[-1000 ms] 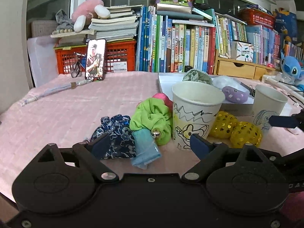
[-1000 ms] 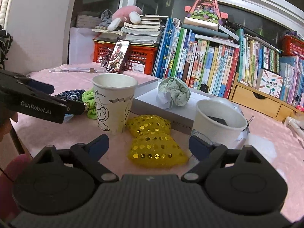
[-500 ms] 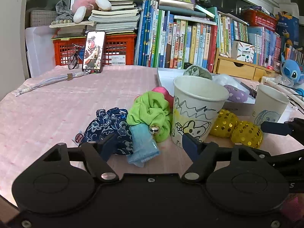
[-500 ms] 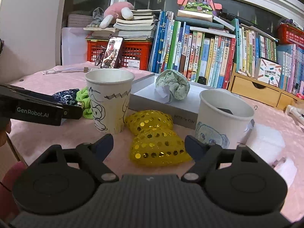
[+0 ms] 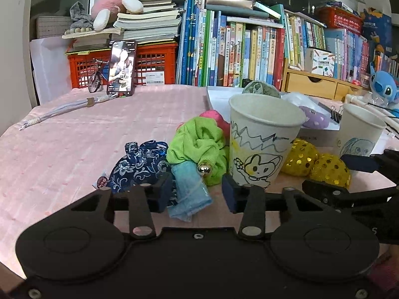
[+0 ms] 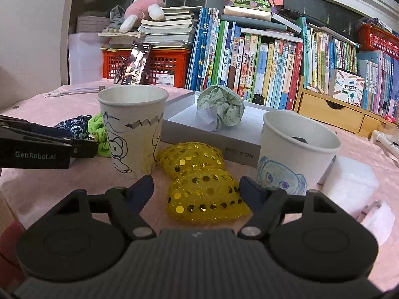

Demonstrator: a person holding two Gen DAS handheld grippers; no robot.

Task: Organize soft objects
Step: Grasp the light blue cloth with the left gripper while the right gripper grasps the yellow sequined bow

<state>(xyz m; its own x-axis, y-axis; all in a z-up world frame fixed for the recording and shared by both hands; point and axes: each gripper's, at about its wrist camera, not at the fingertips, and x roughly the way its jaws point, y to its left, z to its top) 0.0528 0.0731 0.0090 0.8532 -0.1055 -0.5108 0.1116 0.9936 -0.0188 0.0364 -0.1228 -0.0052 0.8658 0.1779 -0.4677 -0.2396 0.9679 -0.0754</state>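
The left tongs [image 5: 197, 191], jaws just narrowed, flanked a light blue cloth [image 5: 190, 194] without visibly pinching it. The right tongs [image 6: 197, 190], also closing, straddled a yellow sequin bow [image 6: 203, 189], pads apart.

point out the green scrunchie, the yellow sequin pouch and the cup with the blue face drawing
green scrunchie [image 5: 199, 142]: left wrist view, its ruffled top.
yellow sequin pouch [image 6: 207, 194]: right wrist view, middle of the near lobe.
cup with the blue face drawing [image 6: 294, 159]: right wrist view, front wall.
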